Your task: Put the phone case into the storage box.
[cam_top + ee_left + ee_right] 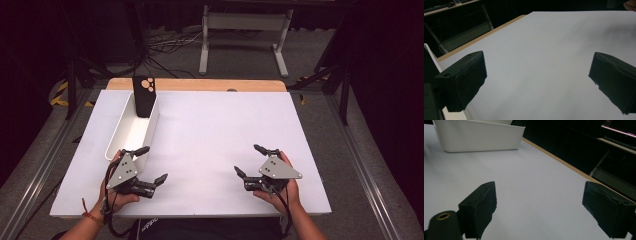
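A black phone with a round camera cluster stands upright, leaning against the far end of a long white bin on the left of the white table. My left gripper rests near the front left, just beside the bin's near end, open with nothing between its jaws. My right gripper sits at the front right, open and empty as well. The right gripper view shows the white bin far off across the bare tabletop.
A wooden strip runs along the table's far edge. Beyond it stand a white desk frame and cables on a grey floor. Dark stands flank the table at both sides.
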`<state>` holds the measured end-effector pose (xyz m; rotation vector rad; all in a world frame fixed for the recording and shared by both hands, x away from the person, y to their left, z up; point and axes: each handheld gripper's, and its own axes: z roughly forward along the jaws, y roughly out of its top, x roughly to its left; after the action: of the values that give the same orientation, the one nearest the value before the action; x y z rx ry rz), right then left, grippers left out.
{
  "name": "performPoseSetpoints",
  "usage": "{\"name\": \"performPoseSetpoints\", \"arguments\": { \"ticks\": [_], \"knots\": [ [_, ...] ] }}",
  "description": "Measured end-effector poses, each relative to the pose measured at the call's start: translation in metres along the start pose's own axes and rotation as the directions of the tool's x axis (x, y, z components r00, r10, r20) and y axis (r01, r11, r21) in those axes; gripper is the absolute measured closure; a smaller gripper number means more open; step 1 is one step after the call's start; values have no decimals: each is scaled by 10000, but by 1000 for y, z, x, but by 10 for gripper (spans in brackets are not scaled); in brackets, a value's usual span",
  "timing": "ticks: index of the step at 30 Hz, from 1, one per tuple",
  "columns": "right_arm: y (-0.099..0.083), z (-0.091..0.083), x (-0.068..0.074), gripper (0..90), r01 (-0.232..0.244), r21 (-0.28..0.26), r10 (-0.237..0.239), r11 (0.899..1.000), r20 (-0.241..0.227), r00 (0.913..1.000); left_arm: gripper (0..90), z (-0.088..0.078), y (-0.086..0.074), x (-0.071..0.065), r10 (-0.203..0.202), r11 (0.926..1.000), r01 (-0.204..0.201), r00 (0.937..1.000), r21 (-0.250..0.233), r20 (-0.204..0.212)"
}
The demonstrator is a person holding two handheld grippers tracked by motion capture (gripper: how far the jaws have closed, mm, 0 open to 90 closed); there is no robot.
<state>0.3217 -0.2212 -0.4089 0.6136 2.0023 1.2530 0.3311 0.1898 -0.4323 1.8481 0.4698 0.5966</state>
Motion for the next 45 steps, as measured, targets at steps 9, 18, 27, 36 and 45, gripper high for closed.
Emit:
{"name": "performPoseSetpoints", "arguments": {
  "ticks": [9,18,27,36,45],
  "knots": [
    [-1,2,2,51,-284,-55,283,9996,-131,9995,18,-2,-1,0,-47,10000,47,9999,-44,121],
    [2,2,8,52,-132,-113,131,9998,-63,9999,16,-3,-1,-2,225,9997,-222,9995,-115,222],
    [2,3,9,56,79,-1,-79,10000,-22,10000,16,-3,0,-2,114,9998,-109,9996,-173,240],
    [2,3,10,57,149,88,-149,9999,-34,9999,16,-4,1,-1,149,9998,-146,9997,-151,213],
    [-1,4,7,57,172,224,-172,9996,4,9999,17,-4,1,1,98,9999,-97,9999,-125,94]
  ]
}}
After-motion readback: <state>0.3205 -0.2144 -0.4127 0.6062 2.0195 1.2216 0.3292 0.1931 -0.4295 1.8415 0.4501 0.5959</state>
